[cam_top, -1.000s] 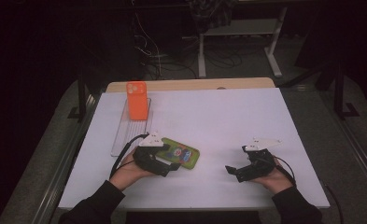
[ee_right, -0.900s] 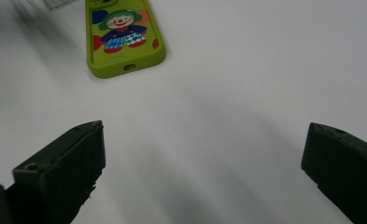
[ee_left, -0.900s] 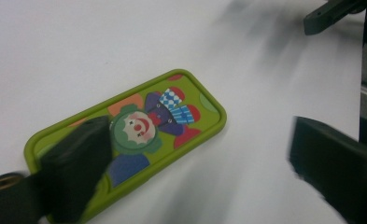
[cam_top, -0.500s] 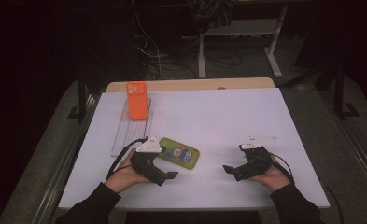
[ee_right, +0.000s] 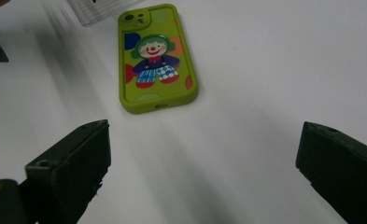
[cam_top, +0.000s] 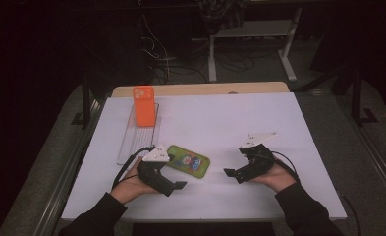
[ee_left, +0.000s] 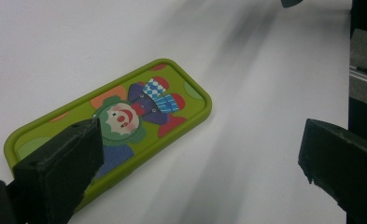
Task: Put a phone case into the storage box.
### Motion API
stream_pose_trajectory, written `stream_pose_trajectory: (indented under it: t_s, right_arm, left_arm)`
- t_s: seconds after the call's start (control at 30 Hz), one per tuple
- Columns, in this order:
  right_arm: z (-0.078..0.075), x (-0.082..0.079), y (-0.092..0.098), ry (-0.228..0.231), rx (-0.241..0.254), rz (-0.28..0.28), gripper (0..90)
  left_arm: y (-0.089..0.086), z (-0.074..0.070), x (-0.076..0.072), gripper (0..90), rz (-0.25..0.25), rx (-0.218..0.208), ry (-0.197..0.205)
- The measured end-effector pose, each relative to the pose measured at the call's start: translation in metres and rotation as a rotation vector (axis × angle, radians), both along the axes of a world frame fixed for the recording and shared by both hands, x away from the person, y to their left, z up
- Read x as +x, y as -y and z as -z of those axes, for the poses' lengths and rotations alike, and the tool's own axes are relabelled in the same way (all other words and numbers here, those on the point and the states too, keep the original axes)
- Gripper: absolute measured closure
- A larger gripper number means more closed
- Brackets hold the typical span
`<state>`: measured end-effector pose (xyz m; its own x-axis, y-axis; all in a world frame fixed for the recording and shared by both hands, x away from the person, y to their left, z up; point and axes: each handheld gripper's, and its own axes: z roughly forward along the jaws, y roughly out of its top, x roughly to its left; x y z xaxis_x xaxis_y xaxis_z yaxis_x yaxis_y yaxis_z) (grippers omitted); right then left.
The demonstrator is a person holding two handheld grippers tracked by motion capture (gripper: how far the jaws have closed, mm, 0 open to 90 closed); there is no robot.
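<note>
A green phone case [cam_top: 188, 162] with a clown picture lies flat on the white table [cam_top: 239, 123], between the two hands. My left gripper [cam_top: 173, 174] sits just left of it and nearer the front edge. Its jaws have just been opening and stand wide. In the left gripper view the case [ee_left: 111, 126] lies partly behind the left jaw, with no pad pressing on it. My right gripper [cam_top: 234, 161] is open and points left at the case [ee_right: 155, 58], a short way off. An orange phone case [cam_top: 144, 105] stands upright on a clear rack [cam_top: 139, 140].
The clear rack lies along the table's left side, and its corner [ee_right: 102, 9] reaches close to the green case. A wooden strip [cam_top: 200, 89] borders the table's far edge. Dark floor, cables and a metal stand [cam_top: 249, 44] lie beyond.
The left gripper has let go of the green case and drawn back toward the person, leaving the case flat on the table. The right gripper has shifted left toward the case.
</note>
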<state>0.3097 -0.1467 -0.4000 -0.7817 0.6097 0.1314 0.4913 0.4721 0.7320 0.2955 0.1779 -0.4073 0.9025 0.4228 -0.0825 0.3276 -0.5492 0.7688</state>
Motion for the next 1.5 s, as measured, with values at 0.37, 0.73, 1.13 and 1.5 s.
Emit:
stream_pose_trajectory:
  t_s: [0.37, 0.73, 1.13, 1.5]
  right_arm:
    - [-0.011, 0.017, -0.032, 0.013, -0.017, -0.051, 0.5]
    - [-0.008, 0.031, -0.07, 0.009, -0.049, -0.092, 0.6]
    - [-0.004, 0.044, -0.101, -0.004, -0.052, -0.121, 1.0]
    - [0.02, 0.047, -0.118, 0.003, -0.171, -0.151, 3.0]
  left_arm:
    - [0.0, 0.0, 0.001, 0.0, 0.002, 0.01, 0.005]
    - [0.0, 0.0, 0.001, 0.0, 0.005, 0.012, 0.002]
    - [0.0, 0.0, 0.001, 0.0, 0.007, 0.016, -0.007]
    - [0.0, 0.0, 0.001, 0.0, 0.006, 0.017, -0.009]
